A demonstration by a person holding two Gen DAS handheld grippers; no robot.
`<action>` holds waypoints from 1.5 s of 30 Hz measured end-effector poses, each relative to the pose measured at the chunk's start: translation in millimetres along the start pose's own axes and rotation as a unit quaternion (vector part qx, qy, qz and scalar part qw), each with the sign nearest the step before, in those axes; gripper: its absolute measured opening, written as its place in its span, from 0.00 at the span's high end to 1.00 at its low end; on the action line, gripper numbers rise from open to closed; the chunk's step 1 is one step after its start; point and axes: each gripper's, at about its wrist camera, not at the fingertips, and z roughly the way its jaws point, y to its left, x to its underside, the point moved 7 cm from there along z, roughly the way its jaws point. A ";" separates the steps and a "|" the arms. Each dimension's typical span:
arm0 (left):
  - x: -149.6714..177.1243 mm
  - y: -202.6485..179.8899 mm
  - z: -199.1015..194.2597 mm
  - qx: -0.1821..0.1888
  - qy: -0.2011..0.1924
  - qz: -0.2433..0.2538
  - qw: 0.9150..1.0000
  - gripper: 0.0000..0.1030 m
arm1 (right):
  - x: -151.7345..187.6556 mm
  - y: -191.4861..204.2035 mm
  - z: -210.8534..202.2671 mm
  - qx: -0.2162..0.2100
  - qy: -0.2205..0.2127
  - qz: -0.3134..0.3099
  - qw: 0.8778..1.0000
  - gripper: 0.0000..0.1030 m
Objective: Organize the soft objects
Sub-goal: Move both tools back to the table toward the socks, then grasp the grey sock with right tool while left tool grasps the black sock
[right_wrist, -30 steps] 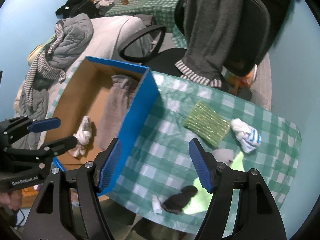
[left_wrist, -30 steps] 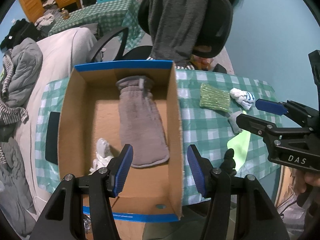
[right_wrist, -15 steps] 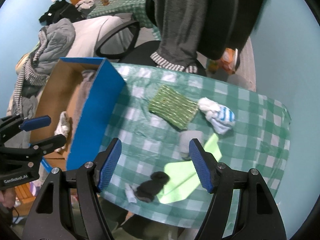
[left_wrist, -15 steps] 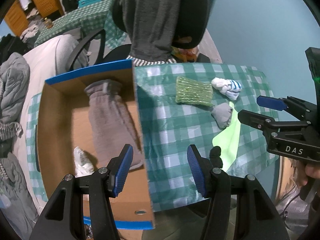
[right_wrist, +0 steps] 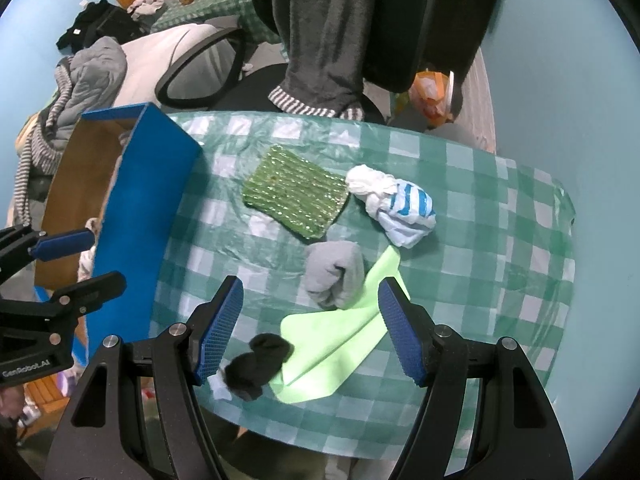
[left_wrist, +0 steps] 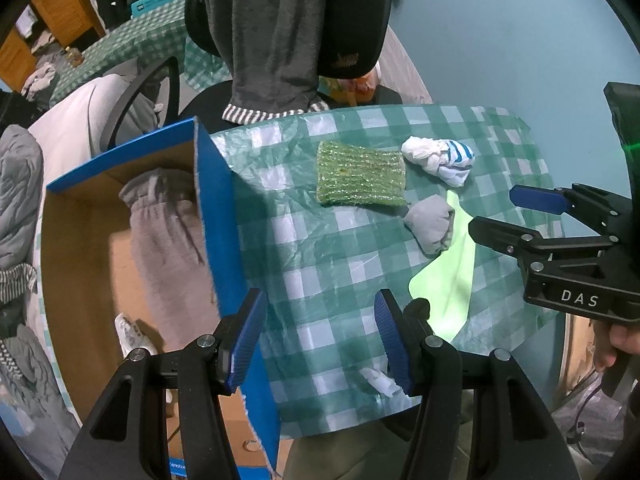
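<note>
Swinging rightward since a second ago, both grippers have left the box behind and now hang over the checked table [right_wrist: 500, 240]. The left gripper [left_wrist: 320, 336], jaws spread and empty, used to sit over the cardboard box [left_wrist: 218, 216]; now it straddles the box's blue right wall, table cloth between its fingers. The right gripper [right_wrist: 310, 328], also spread wide with nothing held, has slid from the box edge to hover above the grey sock bundle [right_wrist: 335, 274], which lies between its fingers in the wrist view, resting partly on the light green cloth [right_wrist: 336, 344].

The soft things themselves have not moved: the green knitted piece [right_wrist: 295, 196] lies mid-table, the white and blue striped bundle [right_wrist: 394, 204] just beside it to the right, the black sock [right_wrist: 256, 364] at the near table edge touching the green cloth. Inside the box lie the long grey fleece piece [left_wrist: 168, 240] and a small white sock [left_wrist: 130, 334].

Behind the table, a grey garment [right_wrist: 324, 28] hangs over an office chair [right_wrist: 432, 20].
</note>
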 end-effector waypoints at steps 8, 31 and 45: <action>-7.6 -7.5 24.5 0.001 0.020 -0.005 1.000 0.44 | 1.5 -10.8 34.2 -0.010 0.027 0.009 1.000 0.31; -5.4 -8.9 68.0 -0.007 0.053 -0.011 0.998 0.44 | 3.3 -11.9 92.8 0.010 0.061 -0.019 0.998 0.43; 10.2 -21.0 62.3 0.008 0.054 0.000 0.999 0.38 | 10.1 4.7 73.4 0.001 0.038 -0.028 0.999 0.77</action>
